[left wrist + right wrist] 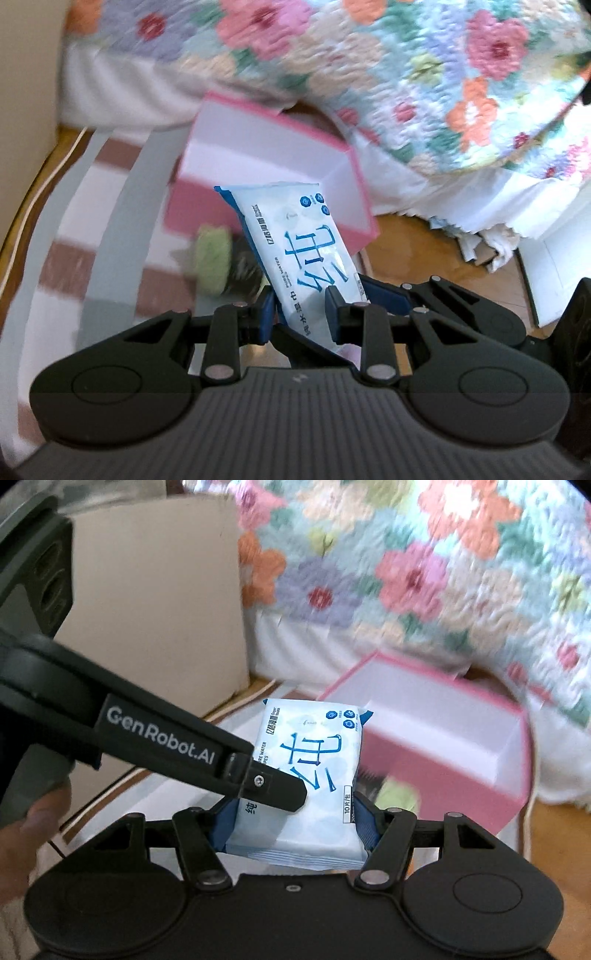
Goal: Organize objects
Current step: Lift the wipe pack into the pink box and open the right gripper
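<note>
Both grippers gripped one white-and-blue soft plastic pack of wet wipes (295,786), held in the air before the open pink cardboard box (436,738). The right gripper (291,830) clasped the pack across its width; the left gripper (299,314) pinched it on the thin edge. The pack's long axis pointed up and away toward the box, which lay just beyond both hands, beside a floral quilt (424,74).

The wet wipes pack (295,236) is a flat white-and-blue soft packet printed with large blue characters. It stands tilted, lower end clamped. The open pink box (273,155), white inside, sits beyond it; a blurred green object (214,258) lies alongside.
</note>
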`<move>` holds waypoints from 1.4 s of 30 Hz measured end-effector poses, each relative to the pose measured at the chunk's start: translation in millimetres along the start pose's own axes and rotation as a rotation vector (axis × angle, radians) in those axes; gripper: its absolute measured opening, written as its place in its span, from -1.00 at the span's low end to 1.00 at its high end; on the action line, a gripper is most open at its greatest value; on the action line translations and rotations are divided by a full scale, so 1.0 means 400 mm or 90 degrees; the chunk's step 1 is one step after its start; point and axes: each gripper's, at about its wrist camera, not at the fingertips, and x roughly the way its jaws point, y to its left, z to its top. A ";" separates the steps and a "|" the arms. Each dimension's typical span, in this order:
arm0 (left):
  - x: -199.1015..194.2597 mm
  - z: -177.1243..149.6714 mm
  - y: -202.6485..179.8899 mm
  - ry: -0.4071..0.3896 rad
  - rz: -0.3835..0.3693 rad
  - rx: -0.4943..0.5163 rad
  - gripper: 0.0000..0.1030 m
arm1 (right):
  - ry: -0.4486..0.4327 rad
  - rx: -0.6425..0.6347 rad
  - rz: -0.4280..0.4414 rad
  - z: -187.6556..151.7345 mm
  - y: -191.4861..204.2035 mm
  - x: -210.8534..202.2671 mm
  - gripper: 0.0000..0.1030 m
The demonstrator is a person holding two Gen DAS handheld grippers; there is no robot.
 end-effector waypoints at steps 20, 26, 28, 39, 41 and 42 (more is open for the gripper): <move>0.467 0.348 -0.107 0.085 -0.025 -0.004 -0.46 | 0.020 0.162 -0.119 0.179 -0.408 0.202 0.35; 0.616 0.367 -0.037 0.139 -0.032 -0.063 -0.47 | 0.087 0.207 -0.123 0.163 -0.492 0.337 0.35; 0.655 0.372 -0.018 0.152 -0.041 -0.084 -0.47 | 0.112 0.209 -0.129 0.160 -0.511 0.372 0.35; 0.780 0.390 -0.007 0.203 -0.035 -0.096 -0.49 | 0.209 0.173 -0.186 0.168 -0.551 0.481 0.35; 0.787 0.389 -0.011 0.202 -0.028 -0.094 -0.49 | 0.218 0.176 -0.186 0.165 -0.559 0.491 0.35; 0.791 0.388 -0.010 0.202 -0.025 -0.100 -0.49 | 0.220 0.177 -0.186 0.163 -0.562 0.495 0.35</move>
